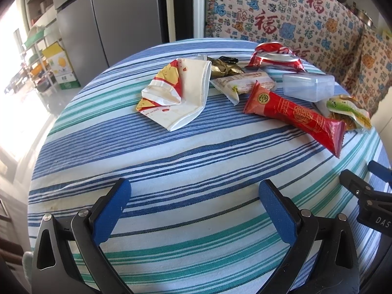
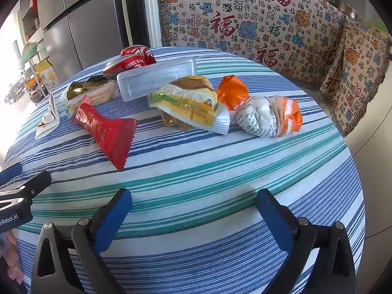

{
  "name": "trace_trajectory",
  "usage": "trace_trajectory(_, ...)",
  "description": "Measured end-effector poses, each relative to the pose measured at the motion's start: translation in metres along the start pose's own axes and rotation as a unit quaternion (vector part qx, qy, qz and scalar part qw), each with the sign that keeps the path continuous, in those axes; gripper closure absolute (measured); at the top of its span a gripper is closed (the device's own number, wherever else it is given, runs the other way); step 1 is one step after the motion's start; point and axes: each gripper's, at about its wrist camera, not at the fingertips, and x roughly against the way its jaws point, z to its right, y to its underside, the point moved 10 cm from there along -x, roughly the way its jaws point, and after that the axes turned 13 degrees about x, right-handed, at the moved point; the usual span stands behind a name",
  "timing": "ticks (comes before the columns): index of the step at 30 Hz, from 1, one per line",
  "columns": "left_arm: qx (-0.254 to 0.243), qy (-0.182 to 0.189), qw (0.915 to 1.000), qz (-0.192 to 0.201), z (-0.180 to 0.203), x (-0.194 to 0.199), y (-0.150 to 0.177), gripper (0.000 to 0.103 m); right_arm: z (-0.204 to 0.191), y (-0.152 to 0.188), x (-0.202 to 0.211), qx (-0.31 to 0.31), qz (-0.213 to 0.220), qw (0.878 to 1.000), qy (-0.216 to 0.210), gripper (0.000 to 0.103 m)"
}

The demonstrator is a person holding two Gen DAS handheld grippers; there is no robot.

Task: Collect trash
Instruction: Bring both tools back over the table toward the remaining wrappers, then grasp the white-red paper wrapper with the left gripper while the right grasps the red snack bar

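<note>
- Striped blue-green tablecloth [image 1: 171, 161] carries the trash at mid-frame; left gripper [image 1: 194, 196] and right gripper [image 2: 193, 202] both gape, empty.
- Crumpled orange-white paper wrapper [image 2: 269, 116] appears only in the right wrist view.
- Flattened white-red paper cup [image 1: 181, 93] lies fully visible only in the left.

Home kitchen: fridge [image 1: 98, 19], storage shelves [image 1: 34, 46], striped table [image 1: 171, 161].

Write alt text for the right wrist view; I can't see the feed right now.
The right gripper hangs open and empty over a striped tablecloth, short of a row of trash. Nearest is a red wrapper; beyond it are a yellow-green snack bag, crumpled orange-and-white paper, a clear plastic box and a crushed red can.
</note>
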Motion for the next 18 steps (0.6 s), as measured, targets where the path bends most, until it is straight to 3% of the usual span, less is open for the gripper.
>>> trace_trajectory(9, 0.071, 0.086, 0.9937, 0.015, -0.015, 0.013, -0.010, 0.001, 0.000, -0.003, -0.002, 0.019, 0.002, 1.000, -0.013, 0.000)
trace_trajectory(12, 0.108, 0.080, 0.9902, 0.036, -0.030, 0.019, -0.017, 0.002, -0.005, 0.003, 0.003, 0.048, -0.002, 0.998, -0.038, 0.000)
trace_trajectory(18, 0.021, 0.035, 0.9962, 0.077, 0.010, 0.025, -0.057, 0.006, -0.007, 0.032, 0.024, 0.079, 0.006, 0.995, -0.057, 0.000)
